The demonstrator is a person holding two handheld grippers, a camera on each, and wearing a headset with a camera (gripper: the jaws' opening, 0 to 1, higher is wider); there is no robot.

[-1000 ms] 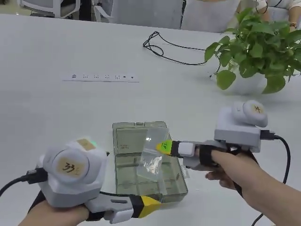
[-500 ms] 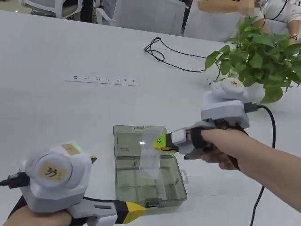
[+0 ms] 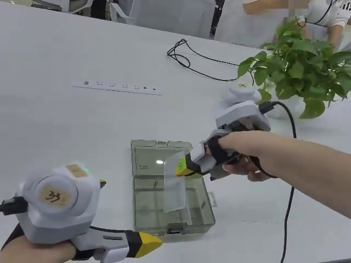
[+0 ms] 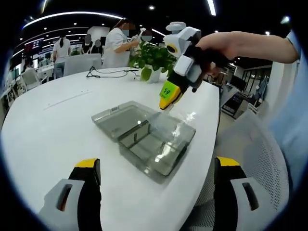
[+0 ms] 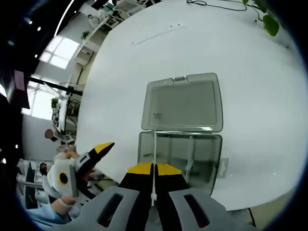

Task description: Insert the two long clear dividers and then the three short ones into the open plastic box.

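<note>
Clear divider [image 3: 174,190] pinched firmly in the right tongs [image 3: 185,167], its lower end down inside the open box [image 3: 135,204] on the worktop [image 3: 66,126]; left tongs [image 4: 157,163] gape wide, empty, near the box.

- The box [image 3: 147,204] sits on the bench [image 3: 66,126], with its open lid [image 3: 151,154] lying flat just behind it.
- A divider [image 3: 175,189] stands on edge over the right half of the box, pinched in the jaws of the right gripper [image 3: 182,168] above it.
- The left gripper [image 3: 148,244] is in front of the box and to its left, apart from it, jaws spread.
- A power strip [image 3: 118,86] lies well behind the box, to the left.
- A cable [image 3: 192,55] lies farther back, and a plant [image 3: 299,60] stands behind and to the right.
</note>
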